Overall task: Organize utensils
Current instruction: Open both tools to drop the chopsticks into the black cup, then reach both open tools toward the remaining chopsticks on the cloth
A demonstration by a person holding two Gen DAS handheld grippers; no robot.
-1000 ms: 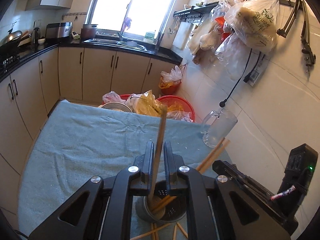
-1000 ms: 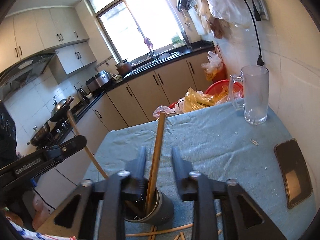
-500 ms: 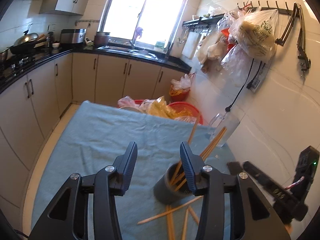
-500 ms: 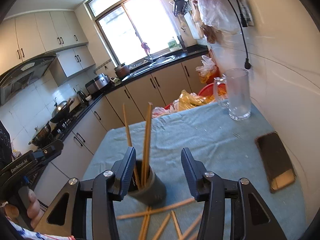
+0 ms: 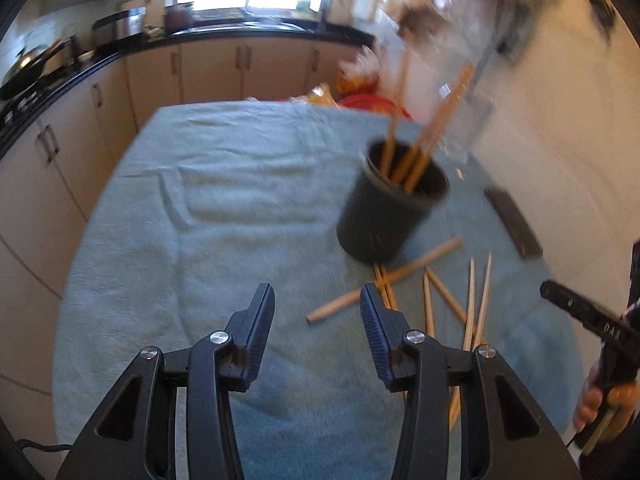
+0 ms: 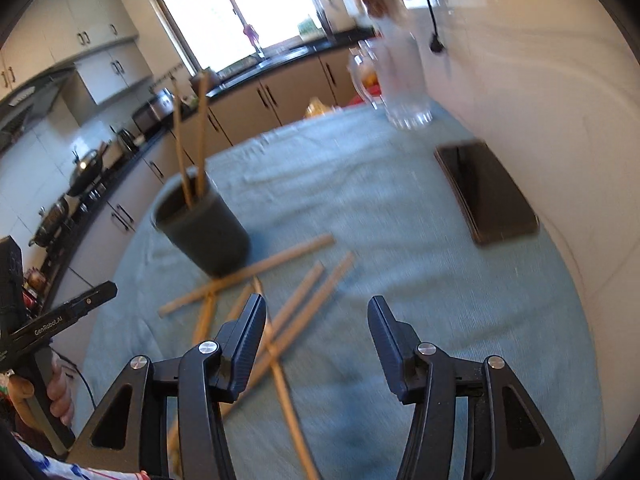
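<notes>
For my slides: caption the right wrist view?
Open right gripper above loose chopsticks beside a dark holder.

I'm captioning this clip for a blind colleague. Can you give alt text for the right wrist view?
An open, empty right hand-held gripper hovers over loose wooden chopsticks scattered on a blue-green towel. A dark cup behind them holds a few upright chopsticks.

You face a bright window point(image 6: 224, 12) over a black counter point(image 5: 240, 32) lined with cream cabinets point(image 5: 208, 72). Left of that window hang wall cupboards point(image 6: 100, 36); right of it runs a pale tiled wall point(image 6: 532, 92). A teal cloth point(image 5: 224, 208) covers your desk.
</notes>
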